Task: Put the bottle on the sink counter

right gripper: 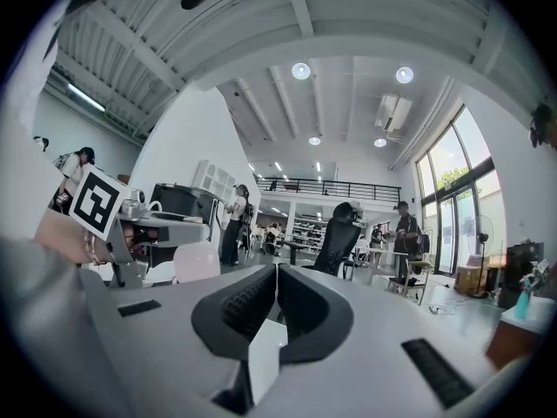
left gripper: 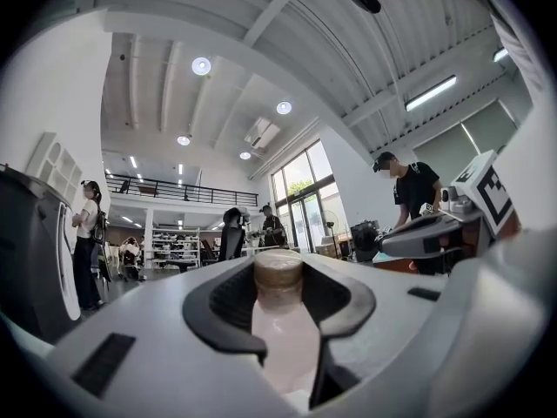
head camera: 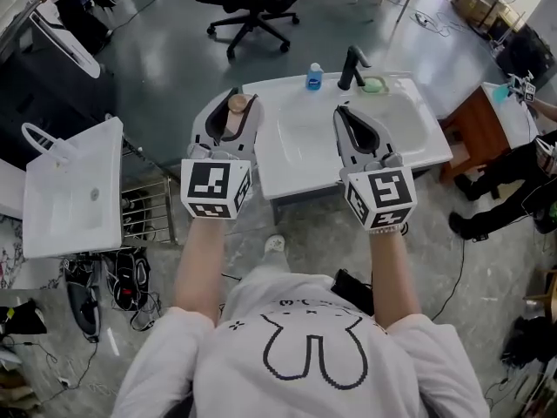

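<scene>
A pale pink bottle (head camera: 236,113) with a tan cap stands upright between the jaws of my left gripper (head camera: 231,96), which is shut on it. I hold it in the air off the left end of the white sink counter (head camera: 296,165). In the left gripper view the bottle (left gripper: 283,333) fills the gap in my left gripper (left gripper: 280,268), both pads against its neck. My right gripper (head camera: 342,111) hovers over the basin, shut and empty. In the right gripper view my right gripper (right gripper: 275,271) has its jaws touching, and the bottle (right gripper: 197,260) shows at the left.
On the counter's far edge stand a black faucet (head camera: 352,66), a small blue bottle (head camera: 314,77) and a green soap dish (head camera: 375,84). A second white sink (head camera: 74,190) lies left, beside a wire rack (head camera: 148,209). An office chair (head camera: 252,7) is beyond; a wooden cabinet (head camera: 474,129) and people stand right.
</scene>
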`<control>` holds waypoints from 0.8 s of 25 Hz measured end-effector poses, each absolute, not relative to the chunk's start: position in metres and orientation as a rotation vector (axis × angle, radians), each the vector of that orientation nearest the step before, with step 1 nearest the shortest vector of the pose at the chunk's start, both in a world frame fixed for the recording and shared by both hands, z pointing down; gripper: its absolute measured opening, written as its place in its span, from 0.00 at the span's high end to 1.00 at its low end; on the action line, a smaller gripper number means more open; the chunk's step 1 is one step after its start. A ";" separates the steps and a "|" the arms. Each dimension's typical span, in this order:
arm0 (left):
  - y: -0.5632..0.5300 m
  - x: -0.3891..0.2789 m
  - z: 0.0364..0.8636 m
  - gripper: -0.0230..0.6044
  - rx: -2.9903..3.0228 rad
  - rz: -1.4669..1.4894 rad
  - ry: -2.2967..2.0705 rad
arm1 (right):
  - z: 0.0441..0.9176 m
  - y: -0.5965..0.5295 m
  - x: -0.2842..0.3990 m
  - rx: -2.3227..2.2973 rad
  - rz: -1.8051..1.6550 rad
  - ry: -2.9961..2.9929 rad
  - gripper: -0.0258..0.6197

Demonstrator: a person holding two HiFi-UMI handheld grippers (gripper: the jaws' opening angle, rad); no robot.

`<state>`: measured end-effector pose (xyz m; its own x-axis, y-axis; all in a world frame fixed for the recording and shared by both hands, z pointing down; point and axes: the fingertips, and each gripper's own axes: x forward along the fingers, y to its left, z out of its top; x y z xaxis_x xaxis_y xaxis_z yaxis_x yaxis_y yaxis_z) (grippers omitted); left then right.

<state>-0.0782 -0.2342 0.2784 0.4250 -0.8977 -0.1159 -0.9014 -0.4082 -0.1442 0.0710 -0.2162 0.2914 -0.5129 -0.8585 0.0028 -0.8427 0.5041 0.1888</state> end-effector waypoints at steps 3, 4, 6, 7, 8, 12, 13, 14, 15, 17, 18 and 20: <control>-0.269 -0.081 0.289 0.74 -2.523 0.019 1.581 | 0.296 -0.248 0.066 1.498 -0.241 -2.624 0.91; -0.280 -0.082 0.292 0.74 -2.532 0.014 1.578 | 0.298 -0.257 0.064 1.497 -0.237 -2.619 0.91; -0.300 -0.084 0.299 0.74 -2.552 0.003 1.571 | 0.302 -0.275 0.059 1.495 -0.223 -2.605 0.91; -0.310 -0.085 0.302 0.74 -2.564 -0.004 1.567 | 0.304 -0.284 0.057 1.496 -0.214 -2.598 0.91; -0.320 -0.086 0.305 0.74 -2.576 -0.011 1.562 | 0.306 -0.292 0.055 1.498 -0.205 -2.590 0.91; -0.355 -0.088 0.321 0.74 -2.620 -0.034 1.540 | 0.318 -0.322 0.049 1.502 -0.179 -2.565 0.91; -0.363 -0.089 0.325 0.74 -2.630 -0.038 1.539 | 0.320 -0.329 0.047 1.503 -0.174 -2.560 0.91; -0.371 -0.090 0.330 0.74 -2.639 -0.043 1.538 | 0.323 -0.336 0.046 1.506 -0.168 -2.555 0.91; -0.378 -0.091 0.334 0.74 -2.647 -0.048 1.538 | 0.326 -0.342 0.046 1.510 -0.161 -2.550 0.91; -0.391 -0.091 0.343 0.74 -2.664 -0.063 1.535 | 0.332 -0.353 0.045 1.514 -0.144 -2.542 0.91; -0.395 -0.091 0.348 0.74 -2.673 -0.072 1.534 | 0.336 -0.357 0.044 1.513 -0.133 -2.539 0.91; -0.404 -0.090 0.357 0.74 -2.689 -0.090 1.532 | 0.344 -0.364 0.043 1.506 -0.114 -2.530 0.91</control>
<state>-0.0904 -0.4040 0.3574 0.5088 -0.8604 0.0285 -0.8578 -0.5095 -0.0679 0.0434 -0.3637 0.3438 -0.4635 -0.8770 0.1271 -0.8620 0.4794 0.1647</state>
